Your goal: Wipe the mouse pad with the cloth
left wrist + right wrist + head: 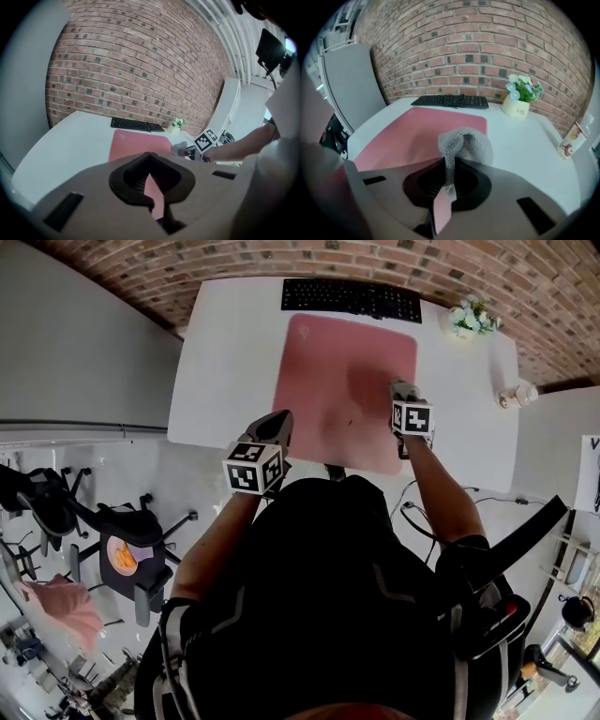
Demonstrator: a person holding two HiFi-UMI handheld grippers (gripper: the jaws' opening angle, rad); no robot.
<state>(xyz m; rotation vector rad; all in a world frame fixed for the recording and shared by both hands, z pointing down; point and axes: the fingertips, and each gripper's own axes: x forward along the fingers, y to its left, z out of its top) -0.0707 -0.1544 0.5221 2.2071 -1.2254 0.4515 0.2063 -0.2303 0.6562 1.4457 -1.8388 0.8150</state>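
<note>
On the table (225, 362), a mouse pad (337, 362) in the middle. Just behind the pad, along the far edge by the wall (375, 259), a keyboard (352, 298). Right of the keyboard, near the far right corner, a flower pot (469, 318). Nearer along the right edge, well apart from the pad, a bottle (516, 395). Over the right part of the pad, the right gripper (405, 392), with a cloth (464, 140) between its jaws. At the pad's near left corner, the left gripper (277, 423), nothing between its jaws. Left of the table and nearer, on the floor, a chair (127, 554).
</note>
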